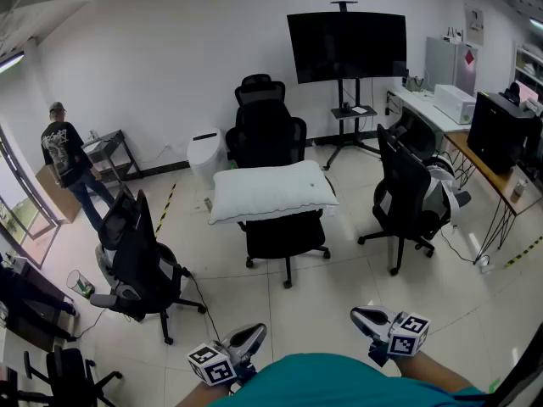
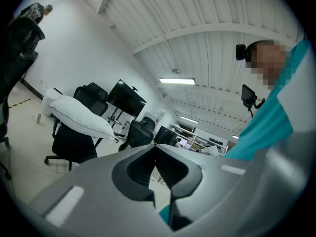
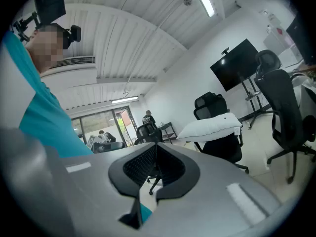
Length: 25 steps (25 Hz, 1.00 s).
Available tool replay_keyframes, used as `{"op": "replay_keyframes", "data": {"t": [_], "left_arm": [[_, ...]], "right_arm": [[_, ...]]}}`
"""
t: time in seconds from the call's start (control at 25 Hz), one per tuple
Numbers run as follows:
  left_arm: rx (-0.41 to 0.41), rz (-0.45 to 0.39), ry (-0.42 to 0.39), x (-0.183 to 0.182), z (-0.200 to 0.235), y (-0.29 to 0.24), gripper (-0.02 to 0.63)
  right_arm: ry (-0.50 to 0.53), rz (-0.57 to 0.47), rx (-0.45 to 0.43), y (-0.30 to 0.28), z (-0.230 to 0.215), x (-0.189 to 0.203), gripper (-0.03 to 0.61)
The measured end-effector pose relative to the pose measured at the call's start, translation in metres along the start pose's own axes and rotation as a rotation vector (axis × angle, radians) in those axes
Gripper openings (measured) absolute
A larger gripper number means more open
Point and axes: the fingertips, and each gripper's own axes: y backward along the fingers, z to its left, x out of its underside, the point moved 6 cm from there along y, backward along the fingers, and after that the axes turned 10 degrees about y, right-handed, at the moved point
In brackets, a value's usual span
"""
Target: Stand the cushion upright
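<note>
A white cushion [image 1: 271,192] lies flat across the seat of a black office chair [image 1: 284,236] in the middle of the room. It also shows in the left gripper view as the cushion [image 2: 79,115] and in the right gripper view as the cushion [image 3: 212,126], far ahead of the jaws in both. My left gripper [image 1: 253,335] and right gripper [image 1: 362,316] are held low, close to my body and well short of the chair. Both are shut with nothing between the jaws, seen at the left gripper [image 2: 154,145] and the right gripper [image 3: 156,145].
A black chair [image 1: 136,265] stands at the left, another chair [image 1: 407,197] at the right, and a third chair [image 1: 263,113] behind the cushion. A TV on a stand [image 1: 346,49] is at the back. Desks [image 1: 475,155] line the right wall. A person [image 1: 66,164] stands far left.
</note>
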Motion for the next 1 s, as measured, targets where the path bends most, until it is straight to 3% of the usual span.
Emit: {"op": "replay_keyframes", "data": {"t": [0.36, 0.6, 0.76, 1.0], "left_arm": [[-0.023, 0.016, 0.009, 0.028, -0.018, -0.038, 0.011], [-0.073, -0.035, 0.036, 0.005, 0.015, -0.032, 0.011], [-0.05, -0.053, 0.038, -0.028, 0.067, -0.03, 0.011], [0.005, -0.022, 0.006, -0.127, 0.156, -0.022, 0.011]], "right_arm": [[-0.015, 0.049, -0.062, 0.014, -0.04, 0.003, 0.015], [-0.024, 0.091, -0.11, -0.033, -0.059, 0.005, 0.031], [-0.013, 0.106, -0.112, -0.096, -0.071, -0.001, 0.044], [-0.047, 0.094, -0.061, -0.21, -0.086, -0.024, 0.066]]}}
